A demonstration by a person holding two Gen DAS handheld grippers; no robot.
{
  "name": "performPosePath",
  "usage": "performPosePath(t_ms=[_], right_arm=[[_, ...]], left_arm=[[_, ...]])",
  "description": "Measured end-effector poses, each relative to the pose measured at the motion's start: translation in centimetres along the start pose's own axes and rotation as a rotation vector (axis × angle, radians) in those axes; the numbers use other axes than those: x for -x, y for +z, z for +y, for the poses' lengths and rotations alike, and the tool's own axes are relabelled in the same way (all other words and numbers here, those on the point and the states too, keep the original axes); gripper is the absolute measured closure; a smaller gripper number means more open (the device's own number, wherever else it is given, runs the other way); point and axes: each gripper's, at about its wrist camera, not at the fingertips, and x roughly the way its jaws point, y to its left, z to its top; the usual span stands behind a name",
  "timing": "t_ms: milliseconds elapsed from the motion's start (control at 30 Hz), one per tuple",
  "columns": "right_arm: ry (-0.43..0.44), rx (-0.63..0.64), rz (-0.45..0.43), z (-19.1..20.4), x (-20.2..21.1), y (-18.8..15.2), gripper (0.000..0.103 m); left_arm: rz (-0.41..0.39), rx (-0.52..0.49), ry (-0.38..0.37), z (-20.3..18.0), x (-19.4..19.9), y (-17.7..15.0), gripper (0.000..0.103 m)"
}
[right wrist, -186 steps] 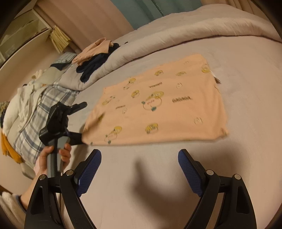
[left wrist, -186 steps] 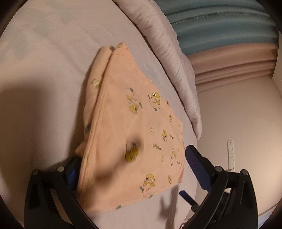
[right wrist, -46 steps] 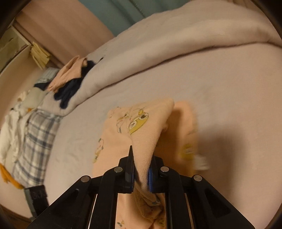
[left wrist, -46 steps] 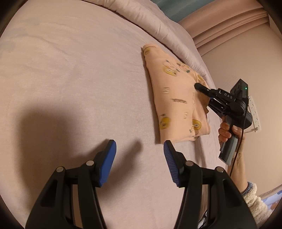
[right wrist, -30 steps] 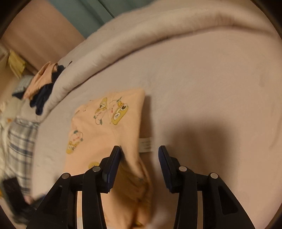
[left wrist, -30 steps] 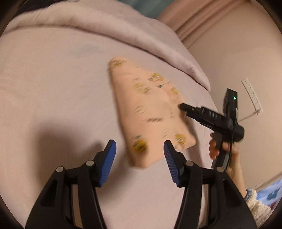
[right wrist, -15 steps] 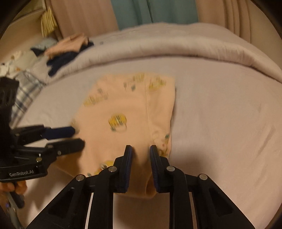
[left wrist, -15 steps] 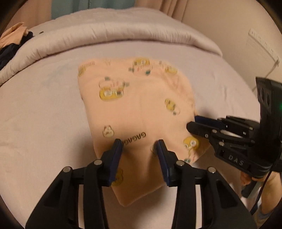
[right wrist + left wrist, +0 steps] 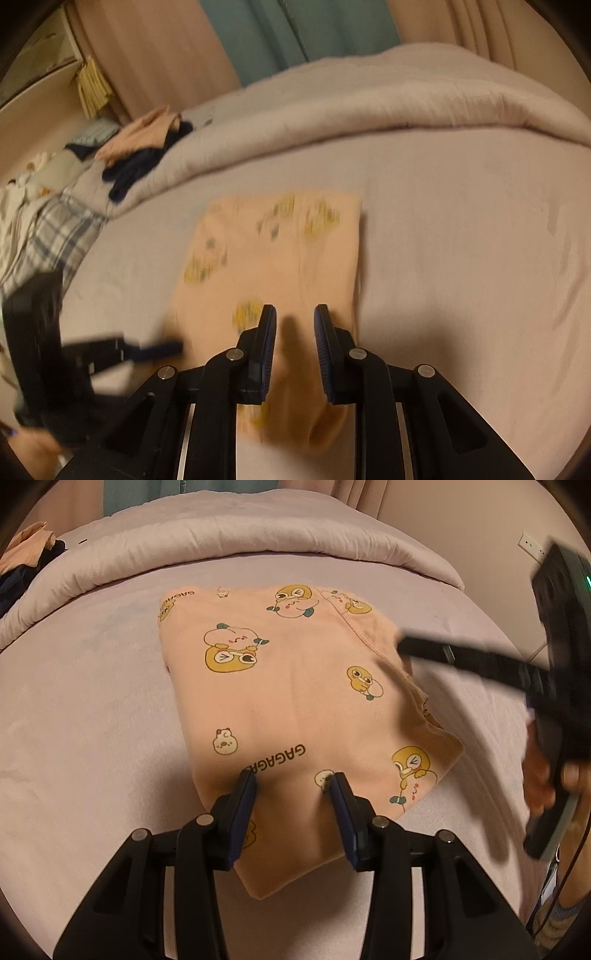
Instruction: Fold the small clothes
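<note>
The left gripper, jaws part open and opening, presses the near end of the folded peach garment on the bed near its right edge; the right gripper hovers narrow, empty; soft, light cloth, best pinched at a hem.

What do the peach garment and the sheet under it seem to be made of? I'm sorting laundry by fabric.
Peach garment: probably soft cotton knit, matte, with printed cartoon ducks, lettering and a stitched seam; it lies limp in flat folds. Sheet: pale pinkish woven cloth, perhaps cotton or a blend, smooth and matte with faint creases. Neither fibre can be confirmed by look alone.
</note>
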Motion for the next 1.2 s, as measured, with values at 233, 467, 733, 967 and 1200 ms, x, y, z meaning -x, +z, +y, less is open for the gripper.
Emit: performPosePath(t_ms=[233, 467, 733, 967, 1200], right_arm=[[-0.065, 0.014, 0.058, 1.0, -4.6, 2.8, 0.080], [-0.102, -0.087, 0.160, -1.3, -8.6, 3.3, 0.080], [-0.079, -0.073, 0.125, -1.2, -5.5, 1.9, 0.075], [-0.128, 0.087, 0.135, 0.7, -1.9, -2.2, 0.073], [-0.122, 0.035, 0.174, -0.8, -0.7, -5.6, 0.061]], left_arm=[[0.004, 0.001, -0.020, 0.1, -0.2, 0.3, 0.061], [0.009, 0.004, -0.035, 0.2, -0.3, 0.4, 0.061], [0.029, 0.053, -0.061, 0.6, -0.1, 0.0, 0.061], [0.036, 0.102, -0.059, 0.4, 0.1, -0.3, 0.060], [0.037, 0.121, -0.040, 0.2, 1.3, -1.3, 0.060]])
